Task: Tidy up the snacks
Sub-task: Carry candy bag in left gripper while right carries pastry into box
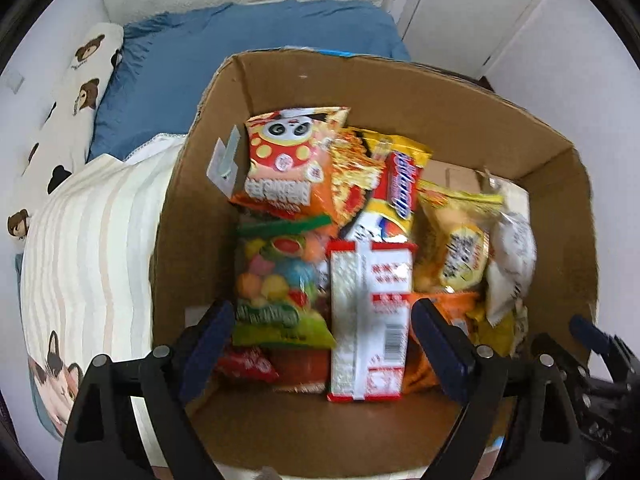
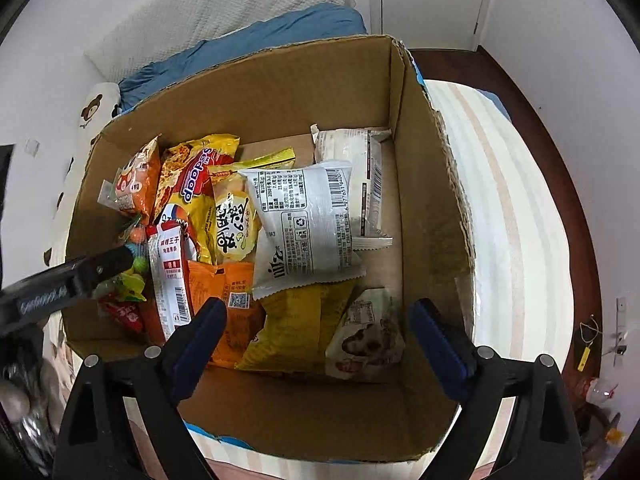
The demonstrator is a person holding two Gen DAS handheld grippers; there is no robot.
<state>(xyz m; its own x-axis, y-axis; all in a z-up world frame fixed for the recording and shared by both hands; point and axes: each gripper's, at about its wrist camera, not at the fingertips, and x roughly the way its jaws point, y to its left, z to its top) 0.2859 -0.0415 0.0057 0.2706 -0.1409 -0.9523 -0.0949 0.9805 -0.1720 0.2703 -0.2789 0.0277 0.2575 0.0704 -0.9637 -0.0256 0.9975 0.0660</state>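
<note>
An open cardboard box [image 1: 400, 92] [image 2: 432, 208] on a bed holds several snack packs. In the left wrist view my left gripper [image 1: 322, 334] is open above the box's near left part, over a red-and-white pack [image 1: 368, 320] and a bag of coloured candy [image 1: 276, 276]; an orange panda bag [image 1: 288, 160] leans at the back. In the right wrist view my right gripper [image 2: 318, 334] is open and empty above a yellow bag [image 2: 296, 328], with white packs [image 2: 304, 224] beyond. The left gripper's finger [image 2: 104, 266] shows at the left there.
The box stands on a striped blanket [image 1: 88, 248] [image 2: 520, 240]. A blue pillow [image 1: 224, 60] and a bear-print pillow [image 1: 76, 92] lie behind. A dark wooden bed frame [image 2: 560, 184] runs along the right. White walls and a door lie beyond.
</note>
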